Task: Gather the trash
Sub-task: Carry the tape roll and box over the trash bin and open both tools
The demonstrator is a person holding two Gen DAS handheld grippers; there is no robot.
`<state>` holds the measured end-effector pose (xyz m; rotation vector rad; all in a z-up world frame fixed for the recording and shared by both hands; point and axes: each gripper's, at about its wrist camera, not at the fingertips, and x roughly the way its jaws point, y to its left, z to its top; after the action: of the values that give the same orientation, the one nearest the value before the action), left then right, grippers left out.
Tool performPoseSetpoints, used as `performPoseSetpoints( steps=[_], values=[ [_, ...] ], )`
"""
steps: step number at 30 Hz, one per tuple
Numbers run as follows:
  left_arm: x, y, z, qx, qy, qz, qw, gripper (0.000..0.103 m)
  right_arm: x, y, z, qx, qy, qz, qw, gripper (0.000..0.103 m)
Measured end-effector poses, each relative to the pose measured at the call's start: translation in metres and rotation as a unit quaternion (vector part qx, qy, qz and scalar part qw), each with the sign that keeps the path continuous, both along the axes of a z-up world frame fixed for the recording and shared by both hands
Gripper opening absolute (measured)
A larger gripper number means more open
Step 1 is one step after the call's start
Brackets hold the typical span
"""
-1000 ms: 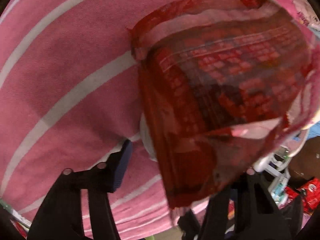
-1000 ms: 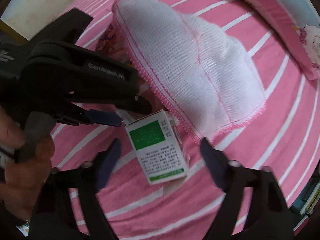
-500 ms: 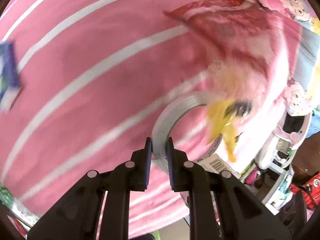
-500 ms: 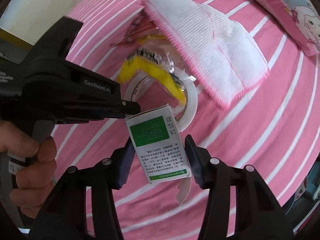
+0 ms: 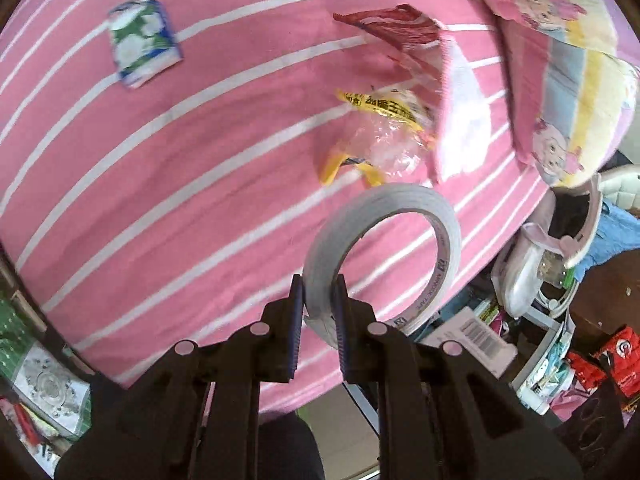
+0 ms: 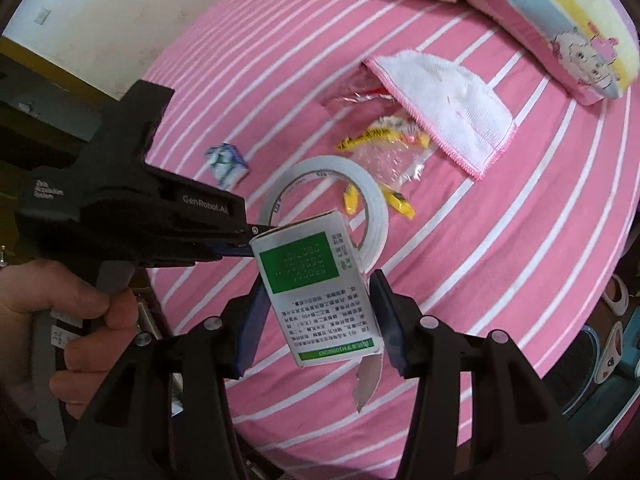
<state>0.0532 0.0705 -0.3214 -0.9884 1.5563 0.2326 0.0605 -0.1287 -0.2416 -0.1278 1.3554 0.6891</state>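
Observation:
My left gripper is shut on the rim of a white tape roll, held up above the pink striped bed. My right gripper is shut on a green and white carton with a torn flap, also lifted off the bed. In the right wrist view the left gripper and its tape roll hang just behind the carton. On the sheet lie a yellow and clear wrapper, a red wrapper and a blue and green packet.
A white cloth with pink edging lies over part of the red wrapper. Cartoon pillows line the far side of the bed. Beyond the bed's edge the floor holds slippers, boxes and bags. A hand grips the left tool.
The left gripper closed on the tape roll and the right gripper closed on the carton. Both then rose away from the bed, so more of the sheet and the wrappers shows.

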Motion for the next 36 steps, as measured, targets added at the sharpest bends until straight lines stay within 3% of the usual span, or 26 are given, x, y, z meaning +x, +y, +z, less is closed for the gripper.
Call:
performPoseSetpoints(
  steps=[4, 12, 17, 25, 36],
  values=[
    [-0.024, -0.006, 0.034, 0.001, -0.007, -0.004, 1.0, 0.014, -0.005, 0.006, 0.032, 0.007, -0.011, -0.005, 1.0, 0.051],
    [-0.042, -0.037, 0.088, 0.008, -0.026, -0.051, 0.9983, 0.014, -0.045, -0.023, 0.088, 0.021, -0.036, -0.031, 0.999, 0.051],
    [-0.047, -0.073, 0.106, 0.008, -0.028, -0.086, 0.9959, 0.014, -0.069, -0.061, 0.1, 0.029, -0.042, -0.063, 0.997, 0.051],
    [-0.033, -0.164, 0.114, 0.007, -0.035, -0.178, 0.9834, 0.014, -0.089, -0.139, 0.113, 0.03, -0.053, -0.134, 0.989, 0.051],
    [-0.016, -0.321, 0.09, -0.012, -0.023, -0.278, 0.9602, 0.014, -0.107, -0.289, 0.098, 0.01, -0.043, -0.251, 0.967, 0.051]
  ],
)
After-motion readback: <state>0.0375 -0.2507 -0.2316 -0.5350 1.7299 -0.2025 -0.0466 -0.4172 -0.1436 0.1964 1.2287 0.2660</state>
